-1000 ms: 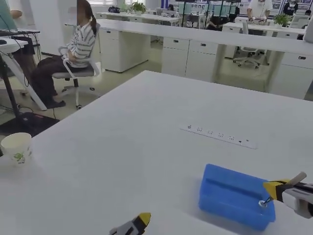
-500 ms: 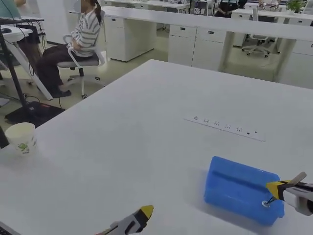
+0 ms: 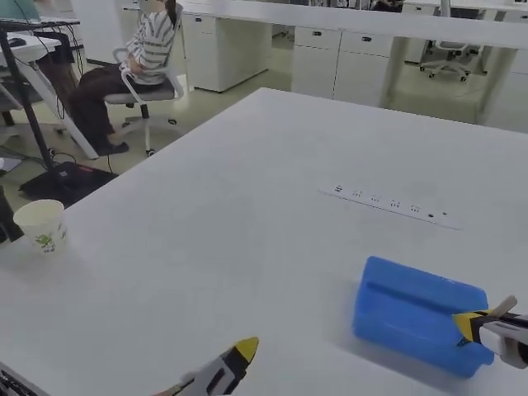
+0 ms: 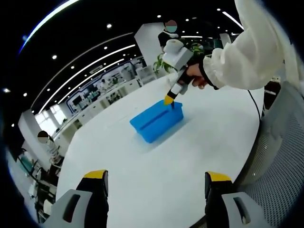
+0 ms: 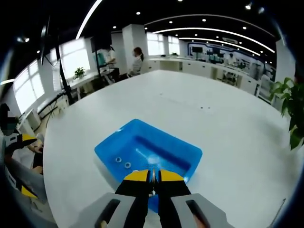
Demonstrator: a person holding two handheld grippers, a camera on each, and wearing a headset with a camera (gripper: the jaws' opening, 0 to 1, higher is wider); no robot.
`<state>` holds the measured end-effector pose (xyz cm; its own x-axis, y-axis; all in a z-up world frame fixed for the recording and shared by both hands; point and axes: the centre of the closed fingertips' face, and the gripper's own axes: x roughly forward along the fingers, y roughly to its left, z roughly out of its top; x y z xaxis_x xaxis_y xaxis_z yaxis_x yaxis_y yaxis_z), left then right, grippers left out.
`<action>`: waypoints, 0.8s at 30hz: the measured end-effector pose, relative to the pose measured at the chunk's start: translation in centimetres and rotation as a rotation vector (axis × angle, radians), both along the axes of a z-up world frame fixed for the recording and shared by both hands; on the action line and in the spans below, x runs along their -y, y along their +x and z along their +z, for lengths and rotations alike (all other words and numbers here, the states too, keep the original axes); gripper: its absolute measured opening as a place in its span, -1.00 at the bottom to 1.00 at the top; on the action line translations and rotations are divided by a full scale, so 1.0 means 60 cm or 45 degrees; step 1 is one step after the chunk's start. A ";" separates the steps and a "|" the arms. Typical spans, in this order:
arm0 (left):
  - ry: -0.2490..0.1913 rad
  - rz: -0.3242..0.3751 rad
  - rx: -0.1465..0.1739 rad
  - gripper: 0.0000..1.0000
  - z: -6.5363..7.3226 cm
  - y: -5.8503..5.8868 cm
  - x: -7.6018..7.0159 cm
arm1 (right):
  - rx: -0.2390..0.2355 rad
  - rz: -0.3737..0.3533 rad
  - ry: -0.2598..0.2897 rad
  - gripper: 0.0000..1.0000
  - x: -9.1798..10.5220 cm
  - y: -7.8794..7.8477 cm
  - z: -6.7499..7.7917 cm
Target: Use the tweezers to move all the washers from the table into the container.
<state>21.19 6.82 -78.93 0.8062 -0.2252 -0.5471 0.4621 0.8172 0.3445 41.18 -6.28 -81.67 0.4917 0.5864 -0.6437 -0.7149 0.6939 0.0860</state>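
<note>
A blue container [image 3: 417,312] lies on the white table [image 3: 247,247] at the near right. My right gripper [image 3: 469,324] hovers over its near right corner, shut on thin tweezers [image 3: 505,306]. In the right gripper view the jaws [image 5: 153,175] are closed on the tweezers above the container [image 5: 164,149], and two washers [image 5: 123,162] lie inside it at the left. My left gripper [image 3: 239,355] is low at the front, well left of the container. Its jaws [image 4: 156,175] stand wide open with nothing between them, facing the container [image 4: 156,121] and the right gripper [image 4: 171,98].
A paper cup [image 3: 41,224] stands near the table's left edge. A power socket strip [image 3: 392,204] is set into the table beyond the container. A person sits on a chair [image 3: 144,74] past the far left corner, with desks behind.
The head camera has tilted down and left. The washer seen at the tweezers' tip over the container's corner earlier is not seen there now. Both grippers keep about the same places.
</note>
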 end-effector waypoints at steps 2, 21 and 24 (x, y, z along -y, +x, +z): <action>-0.013 0.017 -0.009 0.71 -0.001 0.002 -0.004 | 0.000 0.001 -0.007 -0.96 0.000 -0.001 -0.005; -0.004 0.020 -0.036 0.71 -0.009 0.001 -0.003 | -0.039 0.008 -0.004 -0.94 -0.001 -0.004 -0.023; -0.013 0.027 -0.033 0.71 -0.008 0.000 -0.004 | -0.018 0.009 -0.009 -0.93 -0.002 -0.004 -0.019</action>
<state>21.22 7.03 -79.40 0.7964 -0.2140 -0.5656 0.4535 0.8301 0.3245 40.96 -6.14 -82.81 0.4784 0.5852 -0.6547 -0.7186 0.6894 0.0912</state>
